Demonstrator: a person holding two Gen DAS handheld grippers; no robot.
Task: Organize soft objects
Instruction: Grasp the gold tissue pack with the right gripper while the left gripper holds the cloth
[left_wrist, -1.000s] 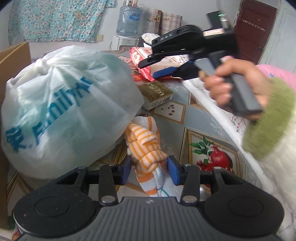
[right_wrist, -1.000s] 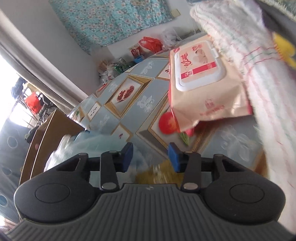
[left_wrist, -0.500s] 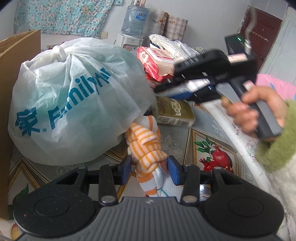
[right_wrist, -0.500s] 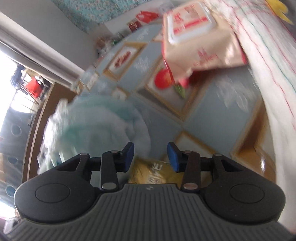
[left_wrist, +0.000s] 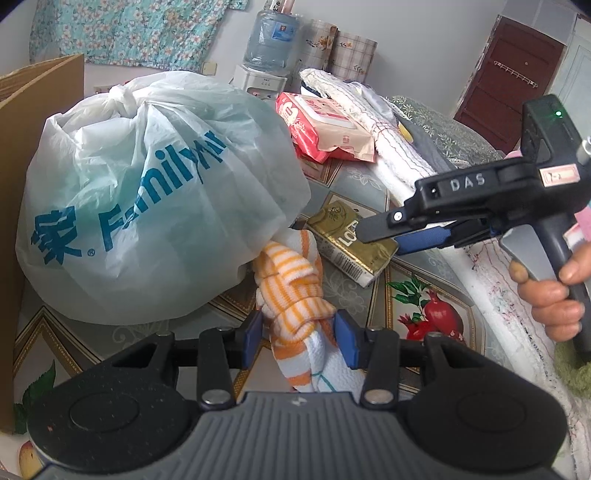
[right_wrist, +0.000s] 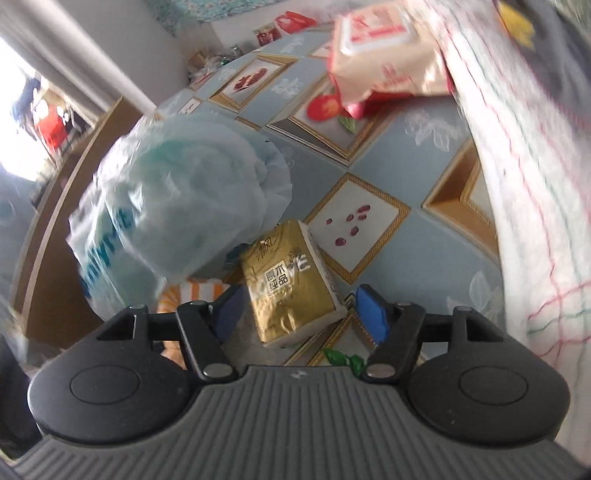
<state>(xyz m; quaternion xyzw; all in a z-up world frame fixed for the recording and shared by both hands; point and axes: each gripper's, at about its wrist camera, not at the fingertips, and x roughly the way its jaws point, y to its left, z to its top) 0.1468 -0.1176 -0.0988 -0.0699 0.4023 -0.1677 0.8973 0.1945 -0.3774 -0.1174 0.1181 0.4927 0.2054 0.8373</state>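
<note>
Gripping the orange-striped cloth (left_wrist: 291, 295) in my left tool (left_wrist: 298, 334), I spread my empty right tool (right_wrist: 301, 314) over the gold tissue pack (right_wrist: 291, 284), with most sorting apparently left.

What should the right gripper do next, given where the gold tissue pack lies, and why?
Probably lower a little and close on the gold tissue pack. The right gripper is opening, the pack lies flat on the tablecloth framed between its fingers but not yet touched, and the left gripper is already occupied, clamped on the orange-striped towel.
</note>
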